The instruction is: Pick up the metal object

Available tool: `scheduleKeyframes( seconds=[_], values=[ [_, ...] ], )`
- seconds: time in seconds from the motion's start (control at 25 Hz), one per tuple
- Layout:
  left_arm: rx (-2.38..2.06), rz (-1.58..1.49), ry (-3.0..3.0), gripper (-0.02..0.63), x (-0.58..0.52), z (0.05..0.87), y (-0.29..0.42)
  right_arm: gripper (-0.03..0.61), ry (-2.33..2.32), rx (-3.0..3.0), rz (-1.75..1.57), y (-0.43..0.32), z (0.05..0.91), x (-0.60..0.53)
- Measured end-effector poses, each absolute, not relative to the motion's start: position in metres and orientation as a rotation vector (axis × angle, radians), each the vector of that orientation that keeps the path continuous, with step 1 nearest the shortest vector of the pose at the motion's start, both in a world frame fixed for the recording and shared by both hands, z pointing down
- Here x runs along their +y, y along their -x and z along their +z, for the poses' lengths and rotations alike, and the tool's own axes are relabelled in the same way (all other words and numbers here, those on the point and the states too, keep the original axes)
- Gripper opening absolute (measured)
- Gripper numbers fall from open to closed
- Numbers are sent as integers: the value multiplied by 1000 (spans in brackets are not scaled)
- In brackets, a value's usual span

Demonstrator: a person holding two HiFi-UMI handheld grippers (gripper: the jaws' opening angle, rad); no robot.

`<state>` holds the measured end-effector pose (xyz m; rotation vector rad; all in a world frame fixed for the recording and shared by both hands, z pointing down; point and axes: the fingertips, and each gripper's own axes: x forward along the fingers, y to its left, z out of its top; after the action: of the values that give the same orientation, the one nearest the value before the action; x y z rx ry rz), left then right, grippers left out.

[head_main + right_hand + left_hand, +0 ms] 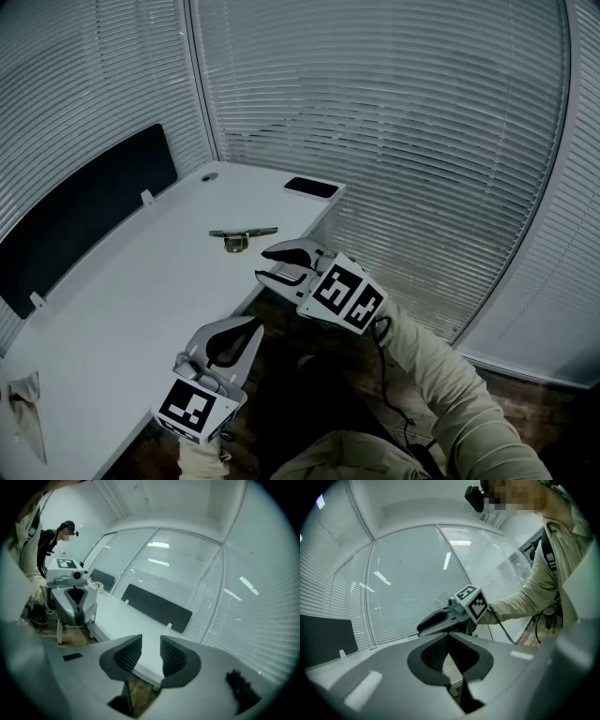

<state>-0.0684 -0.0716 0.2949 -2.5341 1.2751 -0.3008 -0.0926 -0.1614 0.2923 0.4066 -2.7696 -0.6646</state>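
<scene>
The metal object, a flat bar on a small base, lies on the white desk near its right edge. My right gripper hovers just short of it, off the desk's edge, open with nothing between its jaws. My left gripper is lower and nearer to me, beside the desk's front edge; its pads meet at the tips, shut on nothing. Each gripper view shows the other gripper: the right gripper and the left gripper. Neither gripper view shows the metal object.
A black phone lies at the desk's far right corner, and a round grommet sits at the far end. A black partition panel runs along the left side. A crumpled cloth lies at near left. Window blinds surround the desk.
</scene>
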Motion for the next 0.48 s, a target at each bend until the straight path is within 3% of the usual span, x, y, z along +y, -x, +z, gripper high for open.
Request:
scheduleKeyframes(
  seconds=[0.48],
  values=[
    [1247, -334, 2551, 6, -116, 270, 87, 130, -429, -2564, -716, 141, 322, -247]
  ],
)
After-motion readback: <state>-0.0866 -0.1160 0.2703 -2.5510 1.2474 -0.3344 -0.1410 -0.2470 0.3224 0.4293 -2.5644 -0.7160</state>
